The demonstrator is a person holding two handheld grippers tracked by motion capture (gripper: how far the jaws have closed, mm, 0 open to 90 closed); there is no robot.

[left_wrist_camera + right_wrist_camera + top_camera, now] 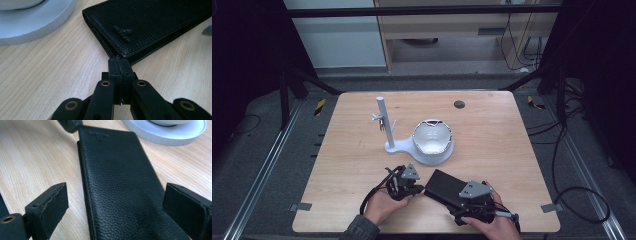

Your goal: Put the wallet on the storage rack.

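Note:
A long black leather wallet [442, 184] lies flat on the wooden table [492, 135] near its front edge. My left gripper [419, 189] is shut, jaws pressed together with nothing between them. In the left gripper view its tips [119, 63] touch the wallet [150, 25] at its near corner. My right gripper [451, 196] is open at the wallet's other end. In the right gripper view its jaws stand on either side of the wallet [112, 170], apart from its edges, and the left gripper's tip [71, 124] shows at the far end.
A white stand [382, 122] with an upright pole rises behind the wallet. Its round base [439, 156] holds a white bowl-shaped piece [432, 136]. The base rim [37, 25] lies close to the wallet's far side. A small dark hole [459, 104] sits near the table's back edge.

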